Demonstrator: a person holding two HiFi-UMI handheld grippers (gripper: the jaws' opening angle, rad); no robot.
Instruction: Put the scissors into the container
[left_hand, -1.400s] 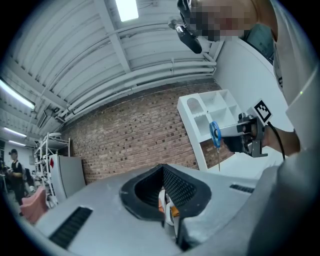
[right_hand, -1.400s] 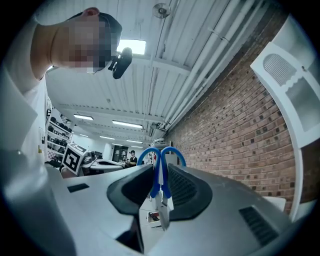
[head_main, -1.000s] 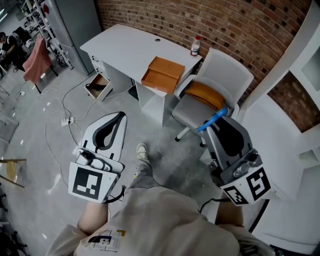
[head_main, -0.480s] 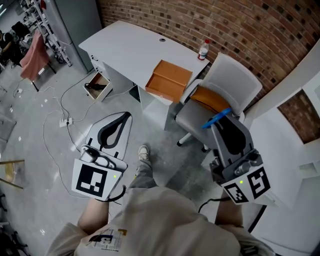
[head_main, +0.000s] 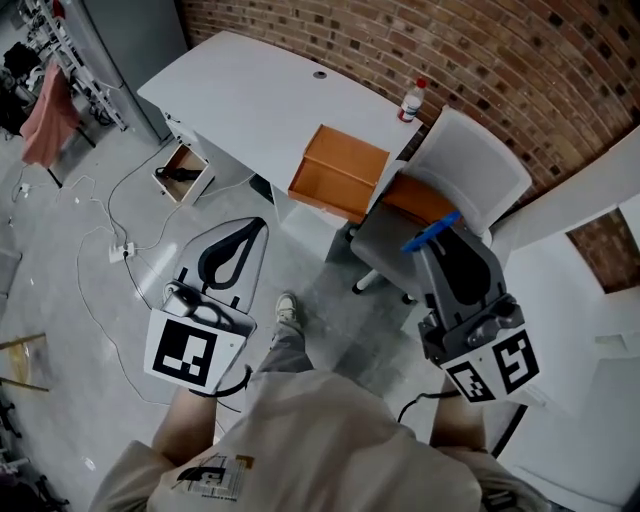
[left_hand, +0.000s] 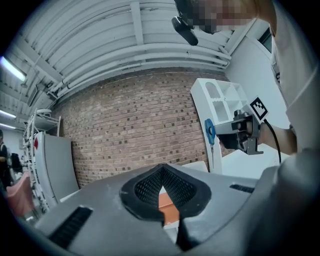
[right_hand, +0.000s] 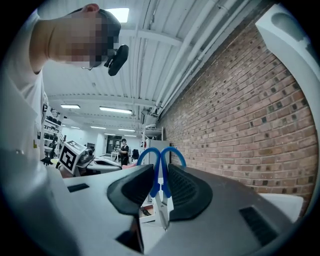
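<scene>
Blue-handled scissors (head_main: 428, 231) stick out of my right gripper (head_main: 447, 240), which is shut on them, held in the air above a chair. In the right gripper view the scissors (right_hand: 161, 167) sit between the pads, handle loops outward and blades pointing back toward the camera. My left gripper (head_main: 253, 226) hovers over the floor, shut with nothing in it; its pads (left_hand: 172, 187) meet at the tip. An open orange drawer (head_main: 340, 172) juts from the white desk (head_main: 250, 95) ahead of both grippers. From the left gripper view, the scissors (left_hand: 210, 134) show to the right.
A grey office chair (head_main: 470, 165) with an orange cushion stands beside the drawer, under the right gripper. A bottle (head_main: 411, 100) stands at the desk's far edge by the brick wall. A second open drawer (head_main: 180, 172) and cables (head_main: 110, 250) lie at the left.
The desk and orange drawer have shifted slightly lower and closer in the head view. Both grippers keep their hold and their places in the frame.
</scene>
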